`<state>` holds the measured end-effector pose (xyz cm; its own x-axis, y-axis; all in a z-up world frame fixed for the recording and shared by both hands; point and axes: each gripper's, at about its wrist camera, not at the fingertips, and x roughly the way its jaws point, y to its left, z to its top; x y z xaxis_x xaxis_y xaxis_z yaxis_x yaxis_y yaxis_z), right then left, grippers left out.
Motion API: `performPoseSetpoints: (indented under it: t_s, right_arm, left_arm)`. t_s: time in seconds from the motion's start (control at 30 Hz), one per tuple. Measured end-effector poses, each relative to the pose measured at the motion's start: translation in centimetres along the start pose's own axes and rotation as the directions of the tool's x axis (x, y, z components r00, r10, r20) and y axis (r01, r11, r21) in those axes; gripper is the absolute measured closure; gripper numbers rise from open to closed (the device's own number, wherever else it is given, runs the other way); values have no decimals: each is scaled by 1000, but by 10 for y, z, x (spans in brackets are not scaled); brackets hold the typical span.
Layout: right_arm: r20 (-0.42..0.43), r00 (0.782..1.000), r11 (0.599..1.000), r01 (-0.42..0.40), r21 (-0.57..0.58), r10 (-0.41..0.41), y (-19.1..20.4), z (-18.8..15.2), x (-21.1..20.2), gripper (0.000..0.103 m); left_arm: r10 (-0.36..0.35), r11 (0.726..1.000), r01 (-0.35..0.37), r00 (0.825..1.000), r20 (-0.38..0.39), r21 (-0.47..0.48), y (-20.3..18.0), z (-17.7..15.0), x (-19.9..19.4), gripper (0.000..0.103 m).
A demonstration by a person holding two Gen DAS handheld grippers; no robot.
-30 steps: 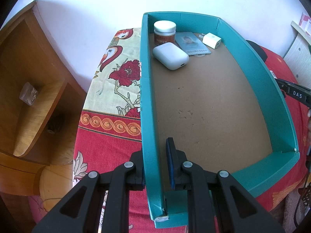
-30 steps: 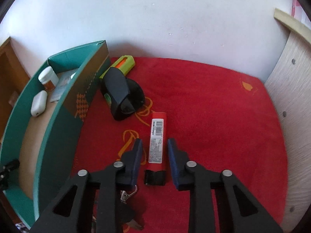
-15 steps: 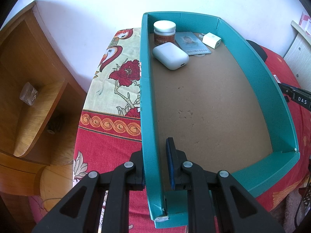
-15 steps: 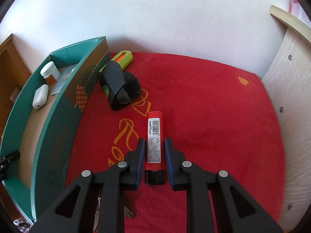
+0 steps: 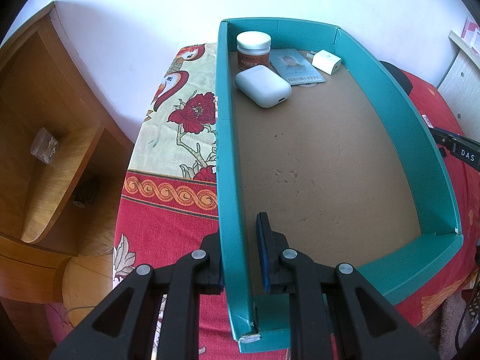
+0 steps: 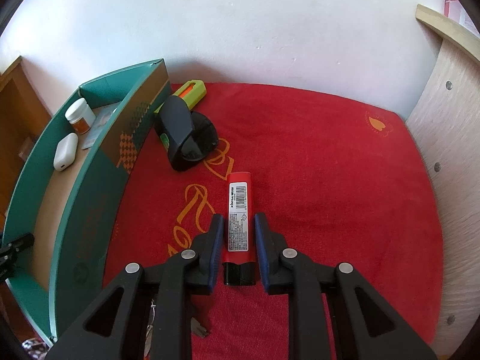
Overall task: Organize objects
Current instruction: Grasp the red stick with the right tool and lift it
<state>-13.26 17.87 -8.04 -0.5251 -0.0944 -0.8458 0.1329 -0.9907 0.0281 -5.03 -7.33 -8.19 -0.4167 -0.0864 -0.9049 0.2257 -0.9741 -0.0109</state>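
1. Covering the surface [image 6: 315,156] was a red cloth, and on it lay the teal box [image 5: 426,162], the landmark here, its brown floor largely bare.
2. The left hand-held gripper [image 5: 240,258] straddled the box's left wall near its near corner, one finger outside and one inside; whether it pinched the wall I cannot tell.
3. The right hand-held gripper [image 6: 239,249] sat to the right of the box with its pads bracketing the red glue stick [image 6: 239,210], slim gaps showing on both sides, so it was released.
4. A black device [image 6: 186,135] stood just beside the box's right wall, a yellow-green utility knife [image 6: 192,90] behind it.
5. In the box's far end were a white earbud case [image 5: 262,85], a white-lidded jar [image 5: 253,49], a card [image 5: 297,66] and a white charger [image 5: 327,61].
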Motion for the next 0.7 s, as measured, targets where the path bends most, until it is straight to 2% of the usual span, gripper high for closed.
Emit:
performPoseSetpoints:
  t_s: [0.2, 0.47, 0.7]
  right_arm:
    - [14, 1000, 1000, -2, 17, 2, -1, 0, 1, 82]
    - [25, 998, 994, -62, 84, 60, -8, 0, 0, 82]
    - [70, 995, 995, -81, 64, 77, 2, 7, -16, 82]
  left_arm:
    - [0, 1000, 0, 1000, 0, -1, 0, 0, 0, 89]
    - [1, 1000, -1, 1000, 0, -3, 0, 1, 1, 89]
    - [2, 1000, -2, 1000, 1, -5, 0, 0, 1, 89]
